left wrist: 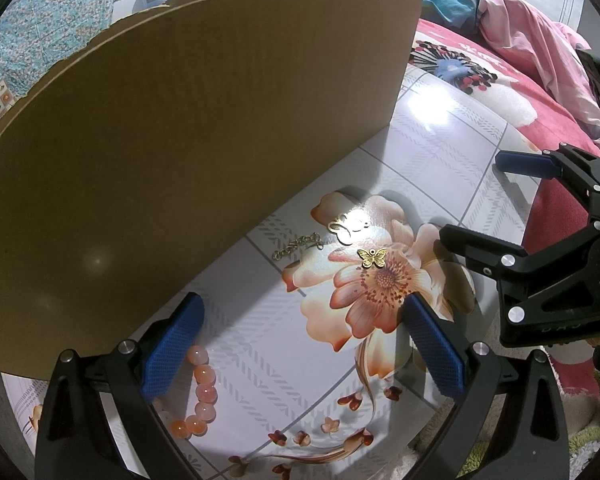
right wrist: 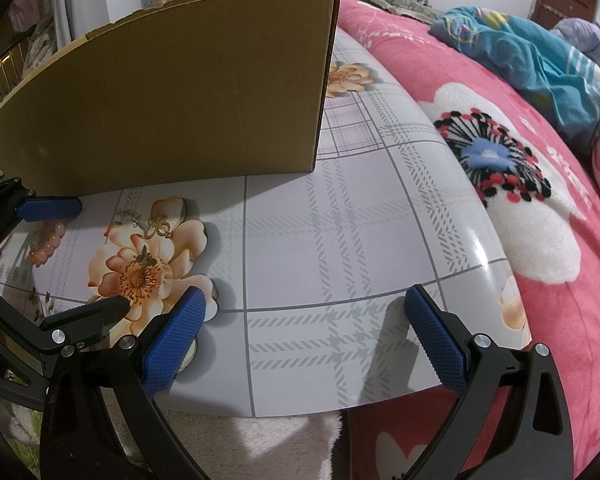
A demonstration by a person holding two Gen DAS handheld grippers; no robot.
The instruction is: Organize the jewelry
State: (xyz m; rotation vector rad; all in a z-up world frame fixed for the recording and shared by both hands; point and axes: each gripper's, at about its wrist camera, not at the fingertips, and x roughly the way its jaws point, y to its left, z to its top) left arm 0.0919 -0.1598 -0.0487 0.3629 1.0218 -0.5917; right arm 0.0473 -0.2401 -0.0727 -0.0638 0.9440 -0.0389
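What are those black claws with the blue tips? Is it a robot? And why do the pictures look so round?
Not a robot. A person holds two grabbing tools, one in each hand. Each has two fingers with blue pads, and a small camera looking along them. The lens bends everything, so it looks round.

One picture is from the left gripper, the other from the right gripper. Both are open and hold nothing.

On the flowery table lie a little gold butterfly charm, a thin gold chain and a bracelet of peach beads. A big cardboard box stands behind them. Beside the table is a pink blanket.
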